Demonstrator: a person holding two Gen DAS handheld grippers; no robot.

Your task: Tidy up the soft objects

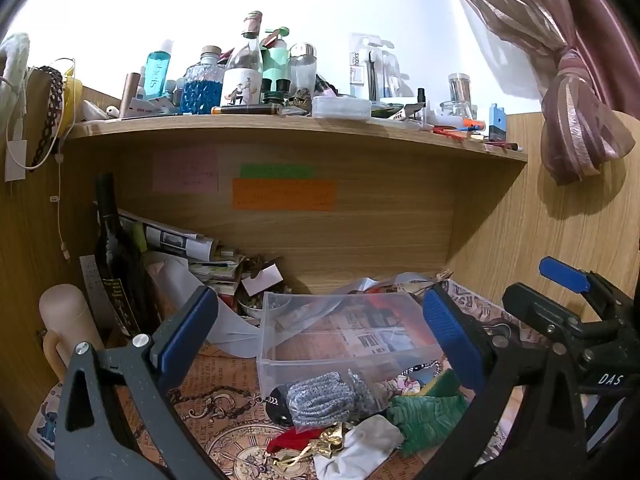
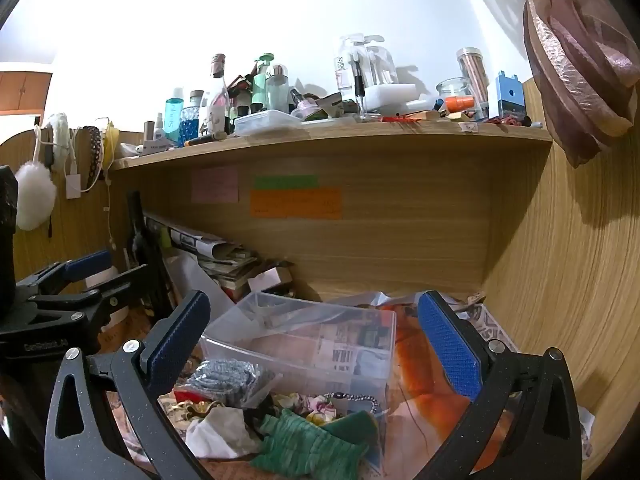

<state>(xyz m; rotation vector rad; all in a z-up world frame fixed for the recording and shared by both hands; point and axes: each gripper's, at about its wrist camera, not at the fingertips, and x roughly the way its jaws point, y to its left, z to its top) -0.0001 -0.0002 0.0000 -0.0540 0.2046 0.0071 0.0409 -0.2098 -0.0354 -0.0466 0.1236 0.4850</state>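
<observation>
A clear plastic bin stands on the patterned desk mat. In front of it lies a pile of soft things: a silver mesh scrubber in a bag, a green cloth, a white cloth, a red and gold piece, a floral fabric and a bead bracelet. My left gripper is open and empty above the pile. My right gripper is open and empty over the bin and pile.
A dark wine bottle, a beige mug, stacked papers and a small bowl crowd the back left. A cluttered shelf hangs above. A wooden wall and a curtain stand at the right.
</observation>
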